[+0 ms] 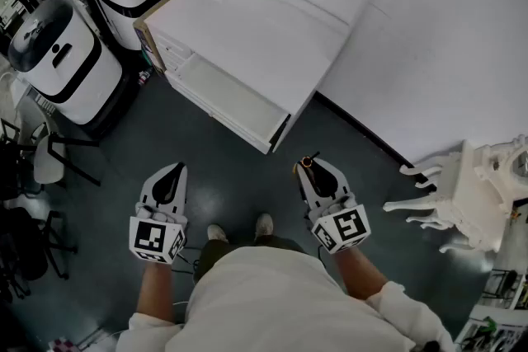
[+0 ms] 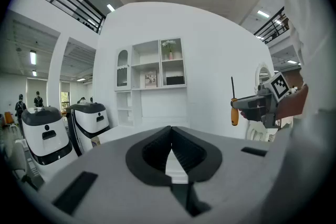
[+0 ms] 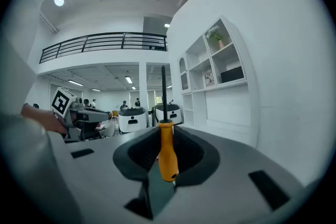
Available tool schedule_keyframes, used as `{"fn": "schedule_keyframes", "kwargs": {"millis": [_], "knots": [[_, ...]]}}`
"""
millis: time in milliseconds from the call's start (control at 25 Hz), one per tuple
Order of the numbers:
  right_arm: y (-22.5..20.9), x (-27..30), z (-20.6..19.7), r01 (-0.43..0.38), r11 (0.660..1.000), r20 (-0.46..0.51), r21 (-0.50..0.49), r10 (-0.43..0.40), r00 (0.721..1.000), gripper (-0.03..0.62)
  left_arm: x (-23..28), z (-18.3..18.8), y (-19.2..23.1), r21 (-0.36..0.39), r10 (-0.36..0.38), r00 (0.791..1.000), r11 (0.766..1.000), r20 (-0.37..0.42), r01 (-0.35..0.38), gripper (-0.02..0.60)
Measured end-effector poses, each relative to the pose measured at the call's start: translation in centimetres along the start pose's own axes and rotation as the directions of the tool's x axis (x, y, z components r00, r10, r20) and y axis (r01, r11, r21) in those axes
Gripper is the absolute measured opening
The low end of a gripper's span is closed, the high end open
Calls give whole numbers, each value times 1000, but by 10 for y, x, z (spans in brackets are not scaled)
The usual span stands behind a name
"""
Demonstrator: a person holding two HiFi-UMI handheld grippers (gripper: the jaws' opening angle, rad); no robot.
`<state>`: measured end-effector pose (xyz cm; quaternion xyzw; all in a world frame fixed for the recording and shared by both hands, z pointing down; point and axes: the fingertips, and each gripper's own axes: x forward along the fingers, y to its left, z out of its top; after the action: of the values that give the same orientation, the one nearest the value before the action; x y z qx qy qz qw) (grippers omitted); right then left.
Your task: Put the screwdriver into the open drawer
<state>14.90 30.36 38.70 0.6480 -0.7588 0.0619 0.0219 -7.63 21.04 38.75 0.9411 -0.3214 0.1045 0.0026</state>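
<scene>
The carrying step looks to be in hand: the right tool (image 1: pixel 312 171) is clamped on the orange handle of the screwdriver (image 3: pixel 167 157), which stands upright over the dark floor (image 1: pixel 231 177), a little short of the open drawer (image 1: pixel 224 95) of the white cabinet (image 1: pixel 264 37). The left tool (image 1: pixel 172 176) hangs alongside with its jaws together on nothing. Next, I reckon, the person must reach forward until the screwdriver is over the drawer, lower it inside, and only then let go.
</scene>
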Motion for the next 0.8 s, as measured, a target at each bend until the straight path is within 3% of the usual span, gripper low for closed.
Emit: {"fn": "schedule_keyframes", "kwargs": {"millis": [800], "knots": [[-5,5,4,-24,1000,14,-3,24,1000,78,5,-2,-7,-5,7,1000,1000,-9,-7,5]]}}
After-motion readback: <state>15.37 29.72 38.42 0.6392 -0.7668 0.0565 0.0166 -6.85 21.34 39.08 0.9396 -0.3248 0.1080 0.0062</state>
